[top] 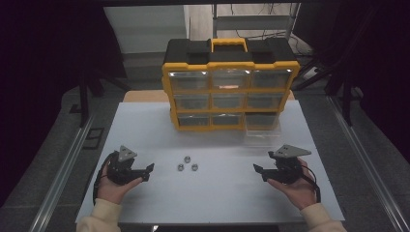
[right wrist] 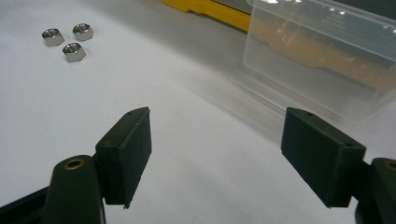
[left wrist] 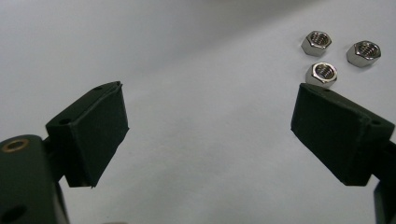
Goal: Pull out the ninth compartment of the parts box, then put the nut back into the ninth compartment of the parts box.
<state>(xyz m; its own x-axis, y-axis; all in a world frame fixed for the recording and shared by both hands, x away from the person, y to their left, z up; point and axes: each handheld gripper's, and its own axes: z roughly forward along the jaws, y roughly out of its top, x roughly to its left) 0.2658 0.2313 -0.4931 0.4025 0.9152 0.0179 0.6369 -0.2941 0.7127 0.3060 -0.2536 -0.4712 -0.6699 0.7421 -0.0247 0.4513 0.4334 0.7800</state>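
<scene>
Both grippers (top: pixel 149 172) (top: pixel 258 172) wide open, empty.

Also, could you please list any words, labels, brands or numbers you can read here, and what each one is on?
None can be read.
Yellow and black drawer box: no legible writing.
Three steel nuts: no marks.
Clear plastic drawer: no label.
Grippers' black pads: plain.
</scene>
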